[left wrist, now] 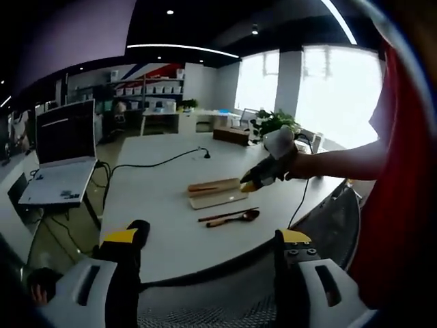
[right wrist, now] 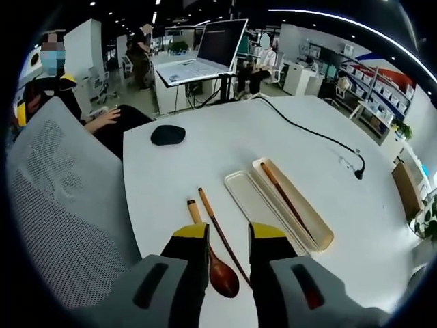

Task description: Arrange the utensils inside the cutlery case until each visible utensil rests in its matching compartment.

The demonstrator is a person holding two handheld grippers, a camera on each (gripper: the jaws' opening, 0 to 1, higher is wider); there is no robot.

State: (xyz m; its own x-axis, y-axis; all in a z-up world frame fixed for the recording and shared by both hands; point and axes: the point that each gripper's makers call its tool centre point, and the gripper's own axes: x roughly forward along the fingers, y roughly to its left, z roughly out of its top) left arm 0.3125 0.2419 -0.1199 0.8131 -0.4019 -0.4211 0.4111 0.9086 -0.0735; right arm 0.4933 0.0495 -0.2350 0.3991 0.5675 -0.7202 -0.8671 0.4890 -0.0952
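So the right tool [right wrist: 227,236] is hovering low over the white round surface [right wrist: 287,143], jaws a narrow gap apart and holding nothing. The dark brown wooden spoon [right wrist: 214,260] lies right under it, bowl showing between the two yellow-tipped jaws and the lighter handle poking out ahead of the left jaw. A thin dark chopstick [right wrist: 222,236] lies just beside the spoon and runs through the same gap. Ahead and a bit right of this tool sits the open beige cutlery case [right wrist: 273,203], two long trays side by side, with another chopstick [right wrist: 285,197] resting in the farther tray. A black mouse [right wrist: 167,134] is further off ahead to the left, and a black cable [right wrist: 307,130] trails across the surface beyond the case.

The left tool [left wrist: 210,239] is held back off the edge, over a grey mesh chair [left wrist: 205,307], jaws wide apart and empty. Well ahead of it you can see the case [left wrist: 217,192], the spoon [left wrist: 234,219], and the right tool [left wrist: 250,184] in a person's hand [left wrist: 281,154] right at the case end.
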